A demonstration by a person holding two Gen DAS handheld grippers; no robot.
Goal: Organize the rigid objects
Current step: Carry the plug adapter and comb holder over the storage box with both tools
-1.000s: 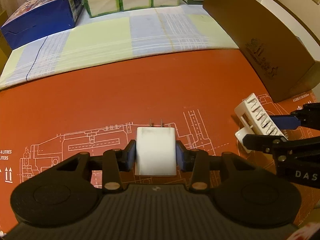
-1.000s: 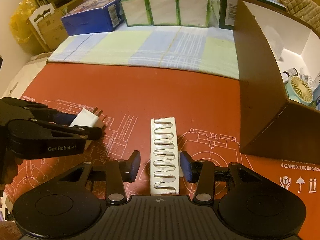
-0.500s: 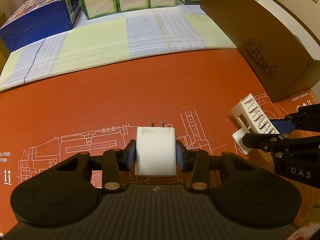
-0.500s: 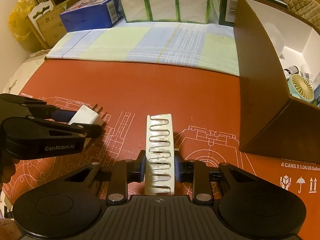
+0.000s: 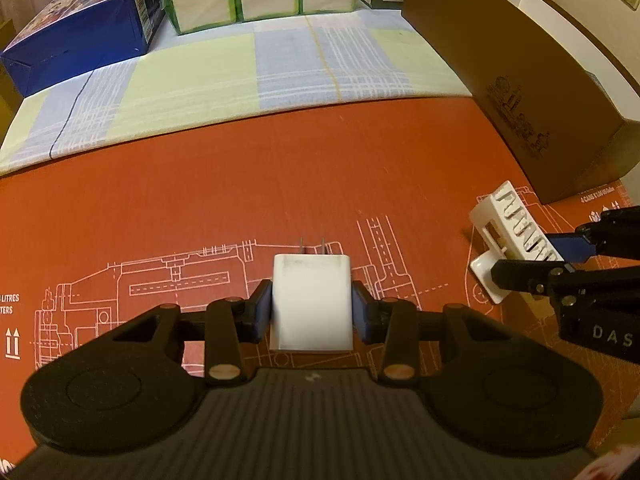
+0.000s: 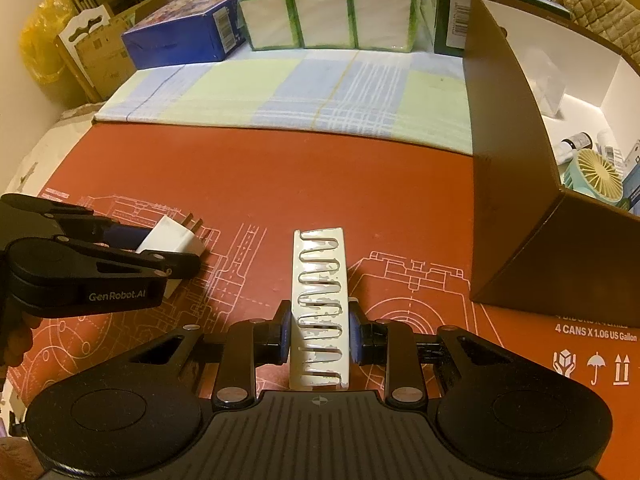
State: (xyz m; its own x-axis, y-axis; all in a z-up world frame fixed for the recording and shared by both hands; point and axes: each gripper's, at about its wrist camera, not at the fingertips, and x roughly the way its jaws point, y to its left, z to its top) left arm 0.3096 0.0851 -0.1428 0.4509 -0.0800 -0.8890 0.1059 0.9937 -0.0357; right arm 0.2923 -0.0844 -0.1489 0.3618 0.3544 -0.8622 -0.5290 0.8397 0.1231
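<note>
Brown box (image 6: 516, 184) stands open at the right of the red worktop (image 5: 280, 184). Your left gripper (image 5: 312, 312) has its jaws closed on the white charger (image 5: 311, 304); your right gripper (image 6: 320, 330) clamps the white rack (image 6: 320, 300), apparently resting on the worktop. Pickup step: lift next, carry both to the box.

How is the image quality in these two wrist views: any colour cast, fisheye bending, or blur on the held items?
Left wrist view: warm yellowish cast, sharp on the white plug-in charger in the left gripper; the red printed cardboard mat bows at its edges. Right wrist view: same cast, dark corners, the white slotted plastic rack crisp, the brown open box bent by the lens.
</note>
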